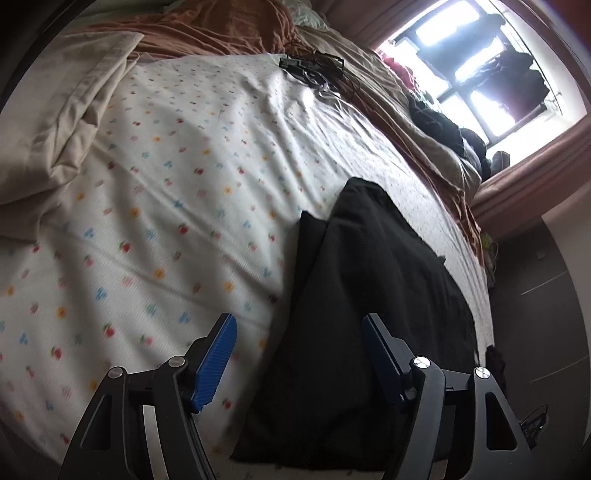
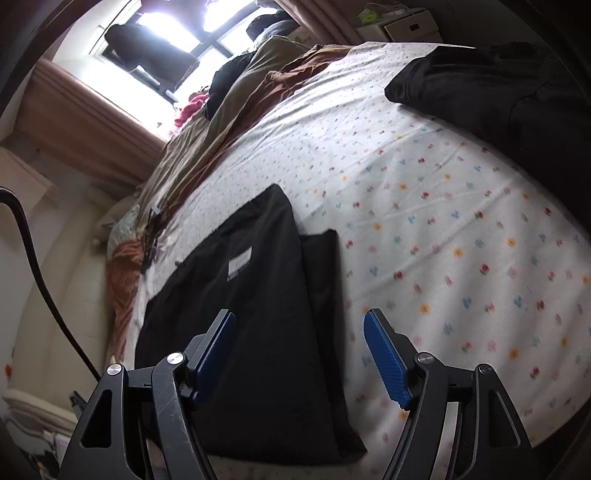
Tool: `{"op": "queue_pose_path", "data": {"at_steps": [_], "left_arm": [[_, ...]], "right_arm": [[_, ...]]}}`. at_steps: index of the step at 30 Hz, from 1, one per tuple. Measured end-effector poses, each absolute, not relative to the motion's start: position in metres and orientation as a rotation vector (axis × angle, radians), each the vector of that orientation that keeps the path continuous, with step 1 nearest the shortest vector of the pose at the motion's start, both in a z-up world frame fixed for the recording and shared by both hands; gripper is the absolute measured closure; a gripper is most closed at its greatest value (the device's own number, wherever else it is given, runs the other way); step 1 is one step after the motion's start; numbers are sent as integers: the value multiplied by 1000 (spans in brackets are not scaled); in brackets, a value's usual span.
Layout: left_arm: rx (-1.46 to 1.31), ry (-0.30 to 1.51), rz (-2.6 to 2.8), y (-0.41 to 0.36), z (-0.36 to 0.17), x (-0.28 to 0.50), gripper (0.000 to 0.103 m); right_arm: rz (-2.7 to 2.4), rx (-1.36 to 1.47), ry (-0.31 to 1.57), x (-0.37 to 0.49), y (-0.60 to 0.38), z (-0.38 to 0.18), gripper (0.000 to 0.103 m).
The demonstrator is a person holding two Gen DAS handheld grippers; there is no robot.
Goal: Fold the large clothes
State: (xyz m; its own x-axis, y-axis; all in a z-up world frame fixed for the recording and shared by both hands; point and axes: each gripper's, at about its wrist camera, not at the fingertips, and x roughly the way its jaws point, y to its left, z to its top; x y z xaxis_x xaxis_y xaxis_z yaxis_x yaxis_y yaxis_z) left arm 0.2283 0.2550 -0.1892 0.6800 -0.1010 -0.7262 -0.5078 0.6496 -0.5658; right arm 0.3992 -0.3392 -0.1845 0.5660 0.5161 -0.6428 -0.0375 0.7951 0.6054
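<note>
Grippers first: finding left gripper [image 1: 298, 319] wide open, holding nothing. Finding right gripper [image 2: 299, 314] likewise open, jaws spread, nothing between them. Placing both over the near edge of the bed, aimed across it.

Working down by size:

- Noting bed [image 1: 166, 184] under a white sheet with a small coloured print, taking up most of both views.
- Noting blanket [image 1: 221, 33] and pillow [image 1: 62, 110] bunched along the far side, well apart from the work.
- Recording a second dark heap [image 2: 498, 85] at the far right of the right view, well apart from either gripper; treating it as not in hand.
- Locating garment [image 1: 369, 277], black, already folded to a long narrow strip, lying flat on the sheet with its near end at the bed edge, just below both grippers.
- Observing a narrower under-layer [image 2: 321, 295] showing along one long side.
- Spotting a pale label [image 2: 240, 264] on the upper face, about mid-length.

Deciding relation: seeing garment's long axis running straight away from both cameras, near edge to far side. Seeing it under and to the right of the left gripper, and under and to the left of the right gripper, so judging it as lying between the two hands. Judging neither hand clearly nearer; near end within reach of both.

Judging next fold as end over end along that axis, calling for one near corner per gripper. Flagging the under-layer as liable to slip out if only the top layer is pinched.
</note>
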Motion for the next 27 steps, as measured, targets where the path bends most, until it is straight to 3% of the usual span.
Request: {"op": "queue_pose_path", "data": {"at_steps": [8, 10, 13, 15, 21, 27], "left_arm": [[-771, 892, 223, 232, -199, 206, 51], [-759, 893, 219, 228, -199, 197, 55], [-757, 908, 218, 227, -202, 187, 66], [-781, 907, 219, 228, -205, 180, 66], [-844, 897, 244, 233, -211, 164, 66], [-900, 844, 248, 244, -200, 148, 67]], "right_arm": [[358, 508, 978, 367, -331, -196, 31], [368, 494, 976, 359, -329, -198, 35], [379, 472, 998, 351, -326, -206, 50], [385, 458, 1029, 349, -322, -215, 68], [305, 469, 1075, 342, -330, -244, 73], [276, 447, 1082, 332, -335, -237, 74]]}}
